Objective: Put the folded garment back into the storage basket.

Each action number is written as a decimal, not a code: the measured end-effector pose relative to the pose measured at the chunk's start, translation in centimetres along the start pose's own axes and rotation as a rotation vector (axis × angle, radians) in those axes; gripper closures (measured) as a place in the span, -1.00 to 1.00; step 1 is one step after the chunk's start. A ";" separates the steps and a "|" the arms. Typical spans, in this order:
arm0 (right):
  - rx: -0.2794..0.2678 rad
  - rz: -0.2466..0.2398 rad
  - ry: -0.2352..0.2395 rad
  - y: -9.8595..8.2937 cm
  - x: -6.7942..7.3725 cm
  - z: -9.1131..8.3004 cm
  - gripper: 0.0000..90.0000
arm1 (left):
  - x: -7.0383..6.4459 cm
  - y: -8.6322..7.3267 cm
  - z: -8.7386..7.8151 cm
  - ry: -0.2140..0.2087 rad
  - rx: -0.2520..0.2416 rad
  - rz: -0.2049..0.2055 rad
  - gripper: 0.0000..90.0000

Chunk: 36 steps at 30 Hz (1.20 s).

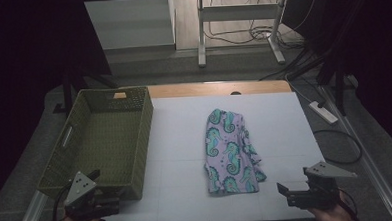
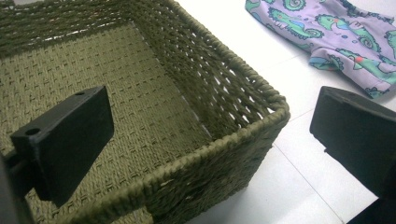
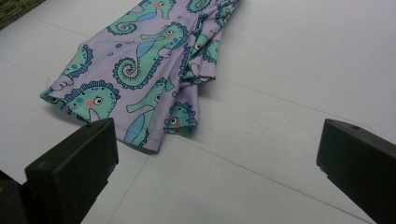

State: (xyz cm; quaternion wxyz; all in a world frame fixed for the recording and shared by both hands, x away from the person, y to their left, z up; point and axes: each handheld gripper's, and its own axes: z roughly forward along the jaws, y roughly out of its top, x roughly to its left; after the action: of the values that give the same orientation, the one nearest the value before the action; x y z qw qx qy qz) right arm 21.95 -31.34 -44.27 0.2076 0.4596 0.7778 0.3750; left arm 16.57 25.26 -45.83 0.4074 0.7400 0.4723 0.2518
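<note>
Seahorse-print cloth (image 1: pixel 231 151) lies folded mid-surface: light, limp, likely to bunch. Best pinched at its near 5 o'clock hem. Both tongs, left (image 1: pixel 95 192) and right (image 1: pixel 297 191), gape empty.

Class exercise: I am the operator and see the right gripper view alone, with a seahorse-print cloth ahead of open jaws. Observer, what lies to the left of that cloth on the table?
Observer: A green woven basket, empty inside.
Operator: Where is the other gripper?
Observer: The left gripper hovers by the basket's near right corner, jaws apart and holding nothing.
Operator: Does the cloth touch the basket?
Observer: No; the high view shows bare white table between the seahorse cloth and the basket.
</note>
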 end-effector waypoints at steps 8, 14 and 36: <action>-0.001 -0.004 0.009 0.0 0.1 0.0 -1.00 | 0.1 0.1 -0.1 0.003 -0.001 -0.004 -1.00; 0.006 -0.001 0.018 0.0 0.0 0.1 -1.00 | 0.2 0.1 0.1 -0.019 0.011 -0.026 -1.00; -0.011 -0.022 0.067 0.4 0.4 0.6 -1.00 | 0.4 1.1 0.7 -0.109 0.034 -0.034 -1.00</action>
State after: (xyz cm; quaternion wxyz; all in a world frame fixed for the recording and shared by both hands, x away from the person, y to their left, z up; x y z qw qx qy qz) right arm 22.39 -30.62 -44.36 0.1879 0.4371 0.7872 0.3923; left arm 17.79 25.10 -45.30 0.4240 0.7512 0.4663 0.1961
